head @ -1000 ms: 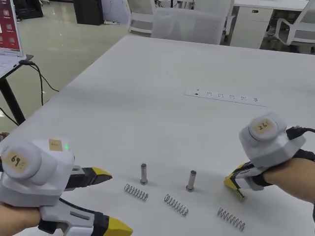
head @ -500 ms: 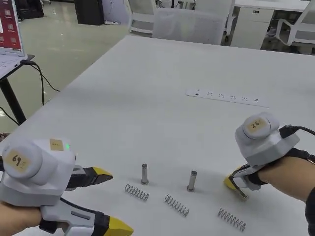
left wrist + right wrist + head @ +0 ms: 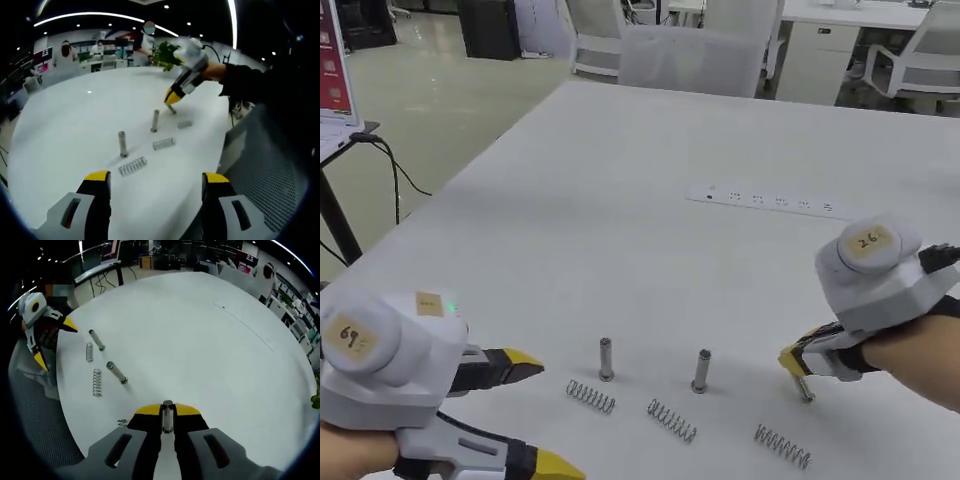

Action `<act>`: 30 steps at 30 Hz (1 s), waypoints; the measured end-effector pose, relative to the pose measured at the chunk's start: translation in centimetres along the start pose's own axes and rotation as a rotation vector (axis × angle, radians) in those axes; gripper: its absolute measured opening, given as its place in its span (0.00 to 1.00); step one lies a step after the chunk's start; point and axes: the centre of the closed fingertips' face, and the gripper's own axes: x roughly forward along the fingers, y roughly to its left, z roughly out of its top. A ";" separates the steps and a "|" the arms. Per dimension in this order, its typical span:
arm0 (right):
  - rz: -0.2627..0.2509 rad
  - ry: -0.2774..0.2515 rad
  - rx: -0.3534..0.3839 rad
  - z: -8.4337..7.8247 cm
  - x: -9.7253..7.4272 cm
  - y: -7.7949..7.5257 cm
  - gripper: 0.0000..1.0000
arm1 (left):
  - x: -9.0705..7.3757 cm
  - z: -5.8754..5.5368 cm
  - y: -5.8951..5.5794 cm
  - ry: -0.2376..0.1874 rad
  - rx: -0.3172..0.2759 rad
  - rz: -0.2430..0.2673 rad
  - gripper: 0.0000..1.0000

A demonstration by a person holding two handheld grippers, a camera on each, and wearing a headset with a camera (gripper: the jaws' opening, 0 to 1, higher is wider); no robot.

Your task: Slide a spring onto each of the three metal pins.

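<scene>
- The third pin [image 3: 167,416] is clamped between the closed jaws of the right gripper [image 3: 794,364]. Its lower end points down at the tabletop [image 3: 650,230]; I cannot tell whether it touches. The steep hold suggests it is to be stood in line with the others.
- The first pin [image 3: 606,358] and second pin [image 3: 701,370] stand upright on the tabletop, apart from each other and bare.
- The first spring [image 3: 591,396], second spring [image 3: 671,420] and third spring [image 3: 782,446] lie flat, each on the near side of one pin's place. This looks like a one-per-pin layout for easy pairing.
- The left gripper [image 3: 542,412] hangs low at the near left with its jaws wide open and empty. It is aimed toward the first pin and first spring, and seems ready to take a spring.
- No spring sits on any pin yet, so the task looks barely begun.
- A power strip [image 3: 765,200] lies well apart, farther back.
</scene>
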 end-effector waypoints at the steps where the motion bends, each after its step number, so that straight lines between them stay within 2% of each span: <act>1: -0.001 0.001 -0.002 -0.1 -0.1 0.1 0.05 | 0.0 0.0 0.0 0.001 0.001 -0.001 0.70; 9: -0.007 -0.029 0.016 -0.5 -1.3 0.4 0.05 | 0.0 -0.2 -0.1 0.005 0.004 -0.008 0.70; 30: 0.002 -0.013 0.025 -0.9 -1.9 0.8 0.05 | 0.0 -0.2 -0.3 0.006 0.008 -0.012 0.70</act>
